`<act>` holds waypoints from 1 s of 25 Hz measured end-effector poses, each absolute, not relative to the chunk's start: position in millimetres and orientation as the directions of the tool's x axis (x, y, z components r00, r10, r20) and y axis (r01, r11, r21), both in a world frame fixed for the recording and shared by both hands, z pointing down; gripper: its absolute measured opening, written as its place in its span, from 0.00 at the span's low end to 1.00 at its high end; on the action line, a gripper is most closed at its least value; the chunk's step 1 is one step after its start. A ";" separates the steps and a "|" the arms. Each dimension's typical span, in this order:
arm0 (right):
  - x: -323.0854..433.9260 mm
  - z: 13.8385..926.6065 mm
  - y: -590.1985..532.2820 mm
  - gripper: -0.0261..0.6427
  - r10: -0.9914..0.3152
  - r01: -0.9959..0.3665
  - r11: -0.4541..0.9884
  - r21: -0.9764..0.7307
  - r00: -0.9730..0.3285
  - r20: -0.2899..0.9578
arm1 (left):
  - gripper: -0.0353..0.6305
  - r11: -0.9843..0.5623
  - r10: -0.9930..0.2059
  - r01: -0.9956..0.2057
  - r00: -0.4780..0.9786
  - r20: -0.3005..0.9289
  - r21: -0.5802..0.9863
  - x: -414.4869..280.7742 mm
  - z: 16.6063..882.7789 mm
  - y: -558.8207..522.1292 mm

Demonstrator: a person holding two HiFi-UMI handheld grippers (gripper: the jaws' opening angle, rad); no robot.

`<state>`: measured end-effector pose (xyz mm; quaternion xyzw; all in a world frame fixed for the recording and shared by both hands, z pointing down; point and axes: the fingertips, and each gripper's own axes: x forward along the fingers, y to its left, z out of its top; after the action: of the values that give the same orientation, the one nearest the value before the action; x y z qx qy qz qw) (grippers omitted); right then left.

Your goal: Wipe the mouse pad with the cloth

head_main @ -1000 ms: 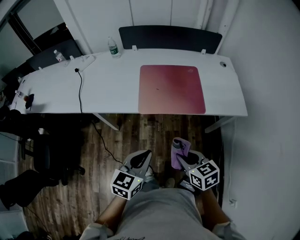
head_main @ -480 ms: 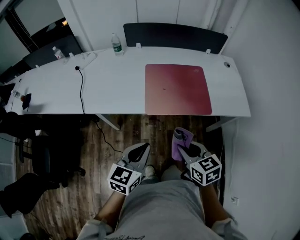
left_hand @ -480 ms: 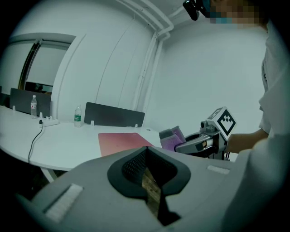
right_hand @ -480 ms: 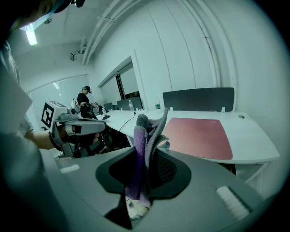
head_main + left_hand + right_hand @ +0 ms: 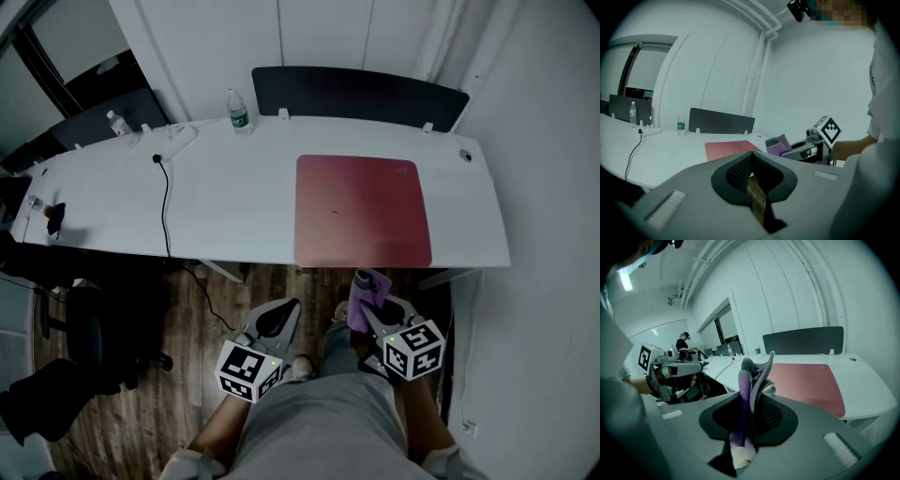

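A red mouse pad point(image 5: 364, 212) lies flat on the right half of the white desk point(image 5: 225, 202); it also shows in the left gripper view as the mouse pad point(image 5: 731, 149) and in the right gripper view as the mouse pad point(image 5: 810, 380). My right gripper point(image 5: 367, 309) is shut on a folded purple cloth point(image 5: 364, 298), held off the desk just below its front edge. The cloth point(image 5: 751, 394) stands up between the jaws. My left gripper point(image 5: 279, 319) is shut and holds nothing, to the left of the right one, over the wooden floor.
A water bottle point(image 5: 238, 109) stands at the desk's back edge, near a dark screen panel point(image 5: 360, 96). A black cable point(image 5: 166, 202) runs across the desk's left half. A black chair point(image 5: 98, 319) stands at the left below the desk. A white wall is on the right.
The view has come closer to the desk: the desk and mouse pad sit lower in the picture now. Both grippers keep their hold and spacing, with the cloth nearer the desk's front edge.
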<state>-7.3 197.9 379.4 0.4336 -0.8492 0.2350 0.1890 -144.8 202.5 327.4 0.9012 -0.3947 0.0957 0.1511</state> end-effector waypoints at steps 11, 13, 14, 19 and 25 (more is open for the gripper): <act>28.9 378.9 61.6 0.18 -0.587 -0.780 0.573 -0.251 -0.605 0.539 | 0.08 -0.560 -0.739 -0.803 0.596 0.315 0.205 -119.3 324.6 77.3; 31.2 373.4 37.9 0.18 -0.576 -0.761 0.600 -0.247 -0.625 0.526 | 0.08 -0.536 -0.761 -0.821 0.571 0.307 0.197 -116.8 318.4 56.9; 31.9 371.0 27.1 0.18 -0.572 -0.751 0.613 -0.244 -0.635 0.519 | 0.08 -0.524 -0.772 -0.830 0.558 0.306 0.191 -116.3 316.5 48.1; 39.6 374.1 -10.4 0.18 -0.545 -0.721 0.643 -0.257 -0.667 0.509 | 0.08 -0.461 -0.805 -0.870 0.493 0.330 0.174 -115.7 319.5 19.2; 58.2 376.3 -39.9 0.18 -0.549 -0.728 0.647 -0.226 -0.651 0.524 | 0.08 -0.423 -0.834 -0.896 0.444 0.329 0.136 -105.7 318.8 -11.5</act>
<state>58.2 -39.9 376.3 0.3616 -0.8831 0.2135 0.2091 -105.7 -11.5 318.8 0.8368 -0.5167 0.1058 0.1468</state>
